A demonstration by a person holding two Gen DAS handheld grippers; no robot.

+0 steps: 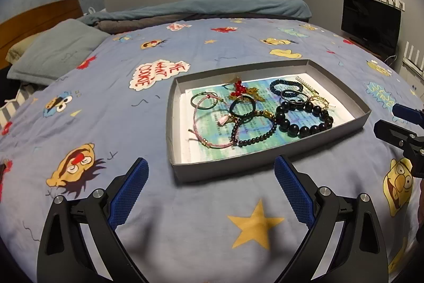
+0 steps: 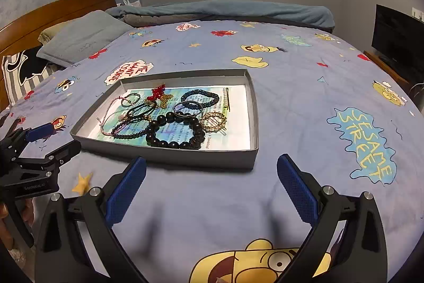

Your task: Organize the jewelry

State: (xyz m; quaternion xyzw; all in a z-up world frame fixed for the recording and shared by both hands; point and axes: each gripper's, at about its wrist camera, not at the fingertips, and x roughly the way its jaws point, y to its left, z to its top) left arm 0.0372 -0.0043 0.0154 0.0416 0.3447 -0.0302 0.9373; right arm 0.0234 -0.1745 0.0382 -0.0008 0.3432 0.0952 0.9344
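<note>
The gray tray (image 1: 267,163) is the landmark here; it sits on the blue cartoon bedspread (image 1: 132,110), and all the jewelry visible lies inside it, on a printed paper liner. From the tray's left end to its right: thin cord bracelets (image 1: 205,108) in pink and green, overlapping; behind them a red bead piece (image 1: 238,89) on a tangle of gold chain; at the tray's middle a dark hair tie (image 1: 242,108) over a small-bead bracelet (image 1: 255,130); then the big black bead bracelet (image 1: 304,121) by the near wall; behind it a blue bead bracelet (image 1: 286,87); furthest right a gold hair clip (image 2: 214,121) and a pearl pin (image 2: 225,97).

The pieces lie heaped and crossing, not sorted. Whether they were gathered into the tray or await spreading out, the scene cannot settle.

The left gripper (image 1: 210,186) hangs just short of the tray's near wall, toward its left end, fingers spread wide and holding nothing. The right gripper (image 2: 212,184) faces the near wall toward its right end, likewise released and empty. The tray's long axis runs across both grippers, so the left one is nearer the cord bracelets and the right one nearer the black beads and clip.

The tray wall stands between each gripper and the jewelry; any reach must go over it. Bare bedspread lies on every side of the tray.
</note>
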